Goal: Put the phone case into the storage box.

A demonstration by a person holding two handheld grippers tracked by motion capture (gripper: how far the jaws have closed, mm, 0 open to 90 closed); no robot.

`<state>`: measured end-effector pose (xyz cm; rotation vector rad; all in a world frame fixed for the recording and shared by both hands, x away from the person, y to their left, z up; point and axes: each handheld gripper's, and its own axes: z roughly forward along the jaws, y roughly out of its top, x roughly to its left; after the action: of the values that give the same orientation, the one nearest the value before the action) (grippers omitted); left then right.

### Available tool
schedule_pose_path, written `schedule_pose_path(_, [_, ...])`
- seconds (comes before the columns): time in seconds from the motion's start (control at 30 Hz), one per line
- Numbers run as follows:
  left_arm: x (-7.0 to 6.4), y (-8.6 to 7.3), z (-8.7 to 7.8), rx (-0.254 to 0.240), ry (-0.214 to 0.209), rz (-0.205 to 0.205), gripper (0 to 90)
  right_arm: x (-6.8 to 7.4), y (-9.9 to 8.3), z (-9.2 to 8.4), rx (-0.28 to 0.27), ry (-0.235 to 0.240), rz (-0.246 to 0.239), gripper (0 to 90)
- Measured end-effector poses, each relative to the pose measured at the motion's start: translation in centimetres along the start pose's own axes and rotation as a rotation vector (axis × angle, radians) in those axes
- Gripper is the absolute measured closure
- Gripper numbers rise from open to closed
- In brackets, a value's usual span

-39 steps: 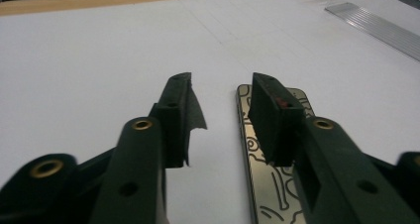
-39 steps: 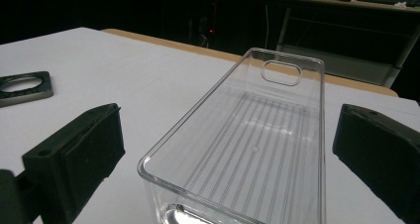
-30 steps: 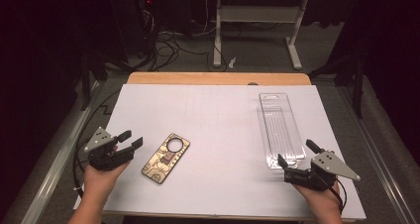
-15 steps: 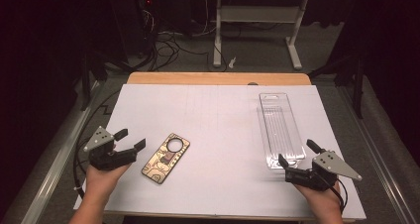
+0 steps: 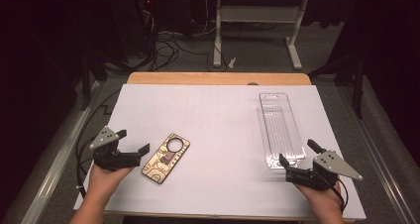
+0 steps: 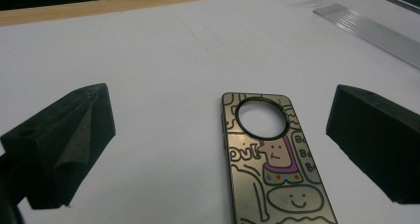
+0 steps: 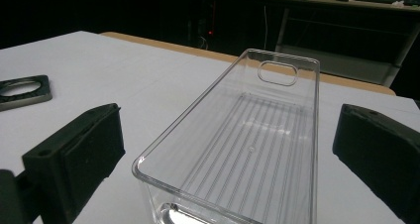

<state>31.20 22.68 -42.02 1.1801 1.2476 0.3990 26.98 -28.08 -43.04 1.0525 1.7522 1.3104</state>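
Phone case (image 5: pixel 166 158) left; clear bin (image 5: pixel 280 129) right

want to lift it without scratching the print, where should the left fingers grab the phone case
Grip the phone case across its two long edges, below the round camera hole. It lies flat on the white mat, so come from above with the open left gripper straddling its narrow width.

Dark room, white desk frame (image 5: pixel 257 30) behind.

Glossy gold-toned phone case (image 6: pixel 275 159) with black cartoon print, clear smooth plastic bin (image 7: pixel 247 149) with ribbed floor at right, matt white paper-like sheet (image 5: pixel 218 130) over a wooden table (image 5: pixel 218 78), matt black rough foam-like pads (image 6: pixel 69 140) on the left gripper (image 5: pixel 131 145)
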Motion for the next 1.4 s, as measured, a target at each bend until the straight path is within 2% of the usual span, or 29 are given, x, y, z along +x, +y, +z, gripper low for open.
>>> schedule_pose_path(0.2, [-0.2,0.0,0.1,0.012,-0.007,-0.020,0.1,-0.1,0.0,0.0,-0.001,-0.001,0.001,0.3])
schedule_pose_path(0.4, [-0.5,-0.4,0.4,0.046,0.003,-0.030,0.2,0.0,0.0,0.0,-0.001,-0.001,0.000,0.3])
schedule_pose_path(0.6, [-0.8,-0.9,0.8,0.076,0.015,0.000,0.1,0.0,0.0,0.0,0.001,-0.002,-0.001,0.3])
schedule_pose_path(0.8, [-1.0,-1.7,1.3,0.130,0.030,0.031,0.1,0.0,0.0,0.0,-0.004,0.002,0.004,0.3])
schedule_pose_path(0.87, [-1.1,-1.7,1.3,0.133,0.033,0.029,0.1,-0.1,0.0,0.0,-0.005,0.005,0.008,0.3])
schedule_pose_path(1.2, [-1.1,-2.7,2.0,0.217,0.062,0.047,0.1,0.1,0.0,-0.1,-0.003,0.015,-0.002,0.3])
schedule_pose_path(1.4, [-1.1,-3.2,2.3,0.251,0.069,0.050,0.1,0.1,0.1,-0.1,0.004,0.026,0.005,0.3])
